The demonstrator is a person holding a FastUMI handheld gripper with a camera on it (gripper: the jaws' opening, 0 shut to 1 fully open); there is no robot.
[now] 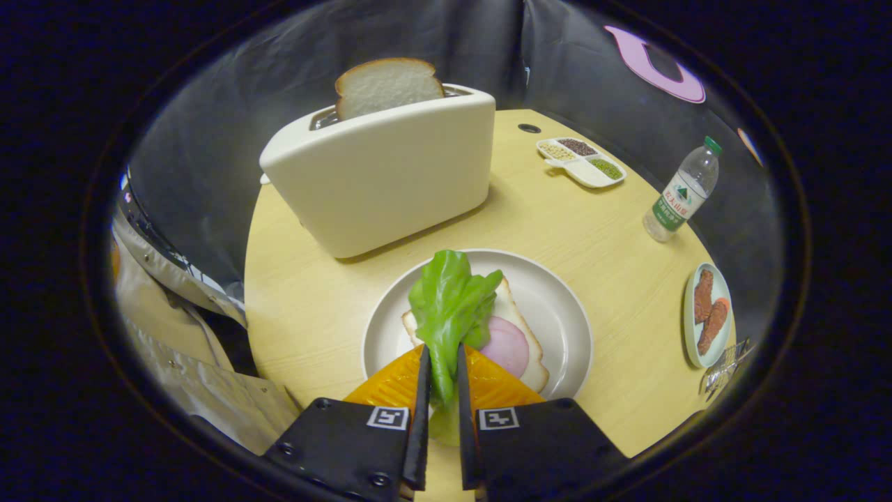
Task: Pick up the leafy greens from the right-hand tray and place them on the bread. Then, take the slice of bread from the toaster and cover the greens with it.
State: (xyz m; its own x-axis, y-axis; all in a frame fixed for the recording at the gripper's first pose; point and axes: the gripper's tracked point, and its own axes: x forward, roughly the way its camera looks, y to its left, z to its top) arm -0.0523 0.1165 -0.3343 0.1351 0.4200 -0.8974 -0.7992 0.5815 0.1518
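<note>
Gripper: your gripper (443, 352) is clenched on the one leafy green (449, 307); both fingers press its stem end between them.
Leafy greens: you hold one piece; its leaf spreads just ahead of the fingertips, over the bread slice on the plate. Whether it already rests on the bread, you cannot tell from here.
Bread: you have two slices. One bread slice (533, 362) lies flat on the plate with one round pink ham slice (506, 346) on top. The other, the toaster slice (387, 85), stands upright in the slot, its top half showing.
Toaster: one white toaster (380, 178) stands on the bench beyond the plate, near but apart from it.
Plate: one round white plate (557, 300) sits just ahead of your fingers, carrying the bread, the ham and the greens' tip.
Right-hand tray: one small oval tray (708, 315) lies to the right of the plate, with two brown pieces on it.
Divided dish: one white dish (582, 162) with four compartments sits far back, right of the toaster; three hold grains or beans.
Bottle: one clear water bottle (681, 192) with a green cap stands upright between the divided dish and the oval tray.
Bench: one round pale wooden bench (306, 307) carries everything.
Person: a beige sleeve (174, 335) shows to the left of the bench.
</note>
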